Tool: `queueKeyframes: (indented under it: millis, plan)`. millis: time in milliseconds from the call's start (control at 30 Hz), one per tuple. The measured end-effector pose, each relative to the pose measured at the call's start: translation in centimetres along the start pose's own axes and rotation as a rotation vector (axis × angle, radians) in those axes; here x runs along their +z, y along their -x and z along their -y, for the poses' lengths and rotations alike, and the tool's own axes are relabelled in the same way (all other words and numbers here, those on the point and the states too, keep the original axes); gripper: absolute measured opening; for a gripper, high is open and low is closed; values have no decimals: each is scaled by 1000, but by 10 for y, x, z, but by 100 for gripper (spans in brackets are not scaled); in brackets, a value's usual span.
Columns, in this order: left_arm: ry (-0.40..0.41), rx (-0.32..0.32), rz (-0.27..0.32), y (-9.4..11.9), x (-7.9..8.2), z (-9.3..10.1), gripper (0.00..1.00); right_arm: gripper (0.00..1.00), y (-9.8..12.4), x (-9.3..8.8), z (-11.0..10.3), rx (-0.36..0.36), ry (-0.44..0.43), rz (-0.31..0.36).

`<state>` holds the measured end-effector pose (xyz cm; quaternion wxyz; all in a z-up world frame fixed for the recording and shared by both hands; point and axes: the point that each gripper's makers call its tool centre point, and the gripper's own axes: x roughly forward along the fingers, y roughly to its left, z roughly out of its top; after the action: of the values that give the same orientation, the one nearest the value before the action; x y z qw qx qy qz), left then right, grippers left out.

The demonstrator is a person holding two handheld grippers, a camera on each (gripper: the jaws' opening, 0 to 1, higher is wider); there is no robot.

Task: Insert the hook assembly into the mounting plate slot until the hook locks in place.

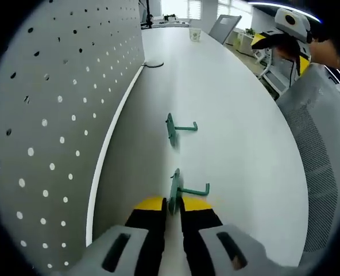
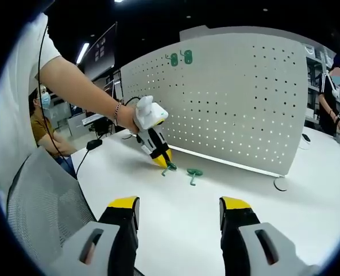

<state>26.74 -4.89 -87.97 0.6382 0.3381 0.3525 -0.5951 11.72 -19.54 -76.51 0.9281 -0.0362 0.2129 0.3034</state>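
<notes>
Nearer green plastic hook with flat base plate (image 1: 178,190) sits upright on the white table (image 1: 239,132), its plate pinched between the yellow-tipped jaws of the left claw (image 1: 173,208), which are drawn together on it; hook arm points away from the grey perforated pegboard panel (image 1: 55,115). Second green hook of the same shape (image 1: 178,127) stands farther along the table, apart from the first, untouched. Both lie near the pegboard's bottom edge, with bare tabletop on the open side out to the curved table edge, where a grey mesh chair back (image 1: 322,155) stands. The right gripper view sees the left claw (image 2: 161,158) from across the table, gripping the one hook (image 2: 169,168), the other (image 2: 193,174) just beside it, and two green pieces (image 2: 180,57) mounted high on the pegboard (image 2: 244,98). Right claw (image 2: 179,207) has jaws wide apart, holding nothing, above bare table.
</notes>
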Motion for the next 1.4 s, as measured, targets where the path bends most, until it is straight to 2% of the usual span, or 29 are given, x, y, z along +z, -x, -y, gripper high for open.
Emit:
queueKeyframes:
  millis: [267,867,933,1067,1133,1400]
  plan:
    - [4,18,-7,0,0,-3,4,54,1,1,0,-1,-2,2]
    - [21,17,-4,-1,-1,-5,3,54,2,0,0,1,-10,10]
    - [81,14,11,-1,-1,-6,3,54,2,0,0,0,-8,10]
    - [105,29,56,1,0,-7,3,54,4,1,0,-4,-9,16]
    - [126,35,102,2,3,-7,3,54,4,2,1,-6,-9,18]
    - [172,63,191,14,11,-8,3,54,4,2,2,-10,-18,26]
